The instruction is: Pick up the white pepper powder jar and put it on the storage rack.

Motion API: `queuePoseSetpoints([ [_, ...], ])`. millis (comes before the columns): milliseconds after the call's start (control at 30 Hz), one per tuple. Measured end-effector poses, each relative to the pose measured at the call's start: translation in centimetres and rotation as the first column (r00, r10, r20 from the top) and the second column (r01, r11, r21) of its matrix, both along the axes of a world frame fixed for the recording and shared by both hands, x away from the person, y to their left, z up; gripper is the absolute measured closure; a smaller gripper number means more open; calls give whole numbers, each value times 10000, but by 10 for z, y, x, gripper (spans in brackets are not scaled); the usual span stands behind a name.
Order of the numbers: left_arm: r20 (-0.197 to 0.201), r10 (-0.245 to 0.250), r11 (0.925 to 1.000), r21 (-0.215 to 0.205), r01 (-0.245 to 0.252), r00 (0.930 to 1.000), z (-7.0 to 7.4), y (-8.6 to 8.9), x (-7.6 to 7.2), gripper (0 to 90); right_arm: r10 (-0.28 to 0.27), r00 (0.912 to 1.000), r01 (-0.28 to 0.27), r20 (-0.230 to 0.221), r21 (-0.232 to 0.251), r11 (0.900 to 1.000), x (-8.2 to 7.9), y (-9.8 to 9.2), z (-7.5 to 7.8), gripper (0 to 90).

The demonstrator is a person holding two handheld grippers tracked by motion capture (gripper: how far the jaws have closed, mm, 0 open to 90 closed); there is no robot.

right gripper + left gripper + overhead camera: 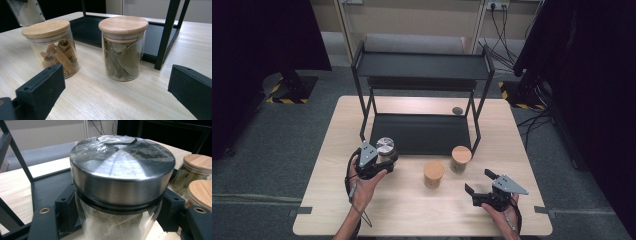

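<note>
Left of centre in the high view, the left tongs clamp the sand-filled glass jar with a steel lid just before the black metal rack; keep it upright and level onto the shelf, while the right tongs gape empty on the tabletop.

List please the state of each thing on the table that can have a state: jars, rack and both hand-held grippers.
Metal-lid jar: lid on, upright, clamped in the left hand-held gripper.
Cinnamon jar: wooden lid on, upright, standing free on the table.
Bay-leaf jar: wooden lid on, upright, standing free beside the rack's leg.
Black rack: upright, both shelves bare.
Left hand-held gripper: shut on the metal-lid jar.
Right hand-held gripper: open, holding nothing.
</note>
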State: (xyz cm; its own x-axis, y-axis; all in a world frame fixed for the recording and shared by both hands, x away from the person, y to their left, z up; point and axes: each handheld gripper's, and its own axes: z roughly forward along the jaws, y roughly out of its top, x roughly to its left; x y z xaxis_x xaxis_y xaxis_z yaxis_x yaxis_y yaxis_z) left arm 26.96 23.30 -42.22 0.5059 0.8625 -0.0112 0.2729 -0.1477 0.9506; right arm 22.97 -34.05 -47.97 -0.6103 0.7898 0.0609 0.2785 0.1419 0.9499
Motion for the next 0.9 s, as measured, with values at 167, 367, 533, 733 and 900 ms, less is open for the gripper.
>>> queuePoseSetpoints([
  [167,-66,69,10000,12,-69,10000,0,-1,6,309,0,10000,0,-3,-3,10000,0,0,0,11],
  [367,-102,197,9998,-28,-197,9998,0,-2,14,309,4,10000,-4,-6,0,10000,0,0,0,11],
  [533,-3,283,9996,25,-283,9996,1,-4,20,309,5,10000,-5,-4,3,10000,0,0,0,11],
  [733,-14,408,9991,71,-408,9992,2,-6,27,309,6,10000,-6,-7,11,10000,0,0,0,11],
  [900,40,463,9989,-9,-463,9989,1,-7,31,309,11,10000,-11,-2,0,10000,0,0,0,11],
])
